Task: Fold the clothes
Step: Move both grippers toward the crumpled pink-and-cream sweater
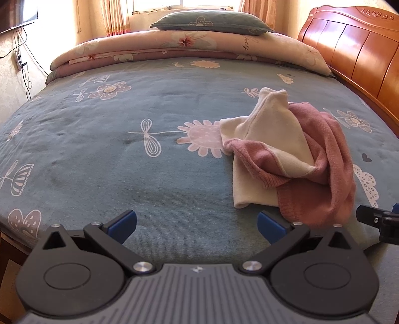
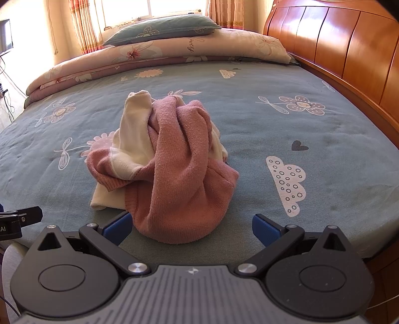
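Crumpled pink-and-cream garment (image 2: 172, 159) heaped on bed (image 2: 324, 149), unfolded. Left gripper (image 1: 197, 221) and right gripper (image 2: 191, 225) spread wide, empty. Next move, likely: grasp edges, spread flat.

**Room: bedroom, daylit**

Bed (image 1: 124, 154) under a blue-grey floral cover. Wooden headboard (image 1: 354, 54) along its right edge. At the far edge, a folded pink quilt (image 1: 174, 49) with a grey-green pillow (image 1: 212, 23) on top. Behind, a bright window (image 2: 154, 7) flanked by patterned curtains (image 2: 82, 27). Cables (image 1: 22, 57) hang down the left wall.
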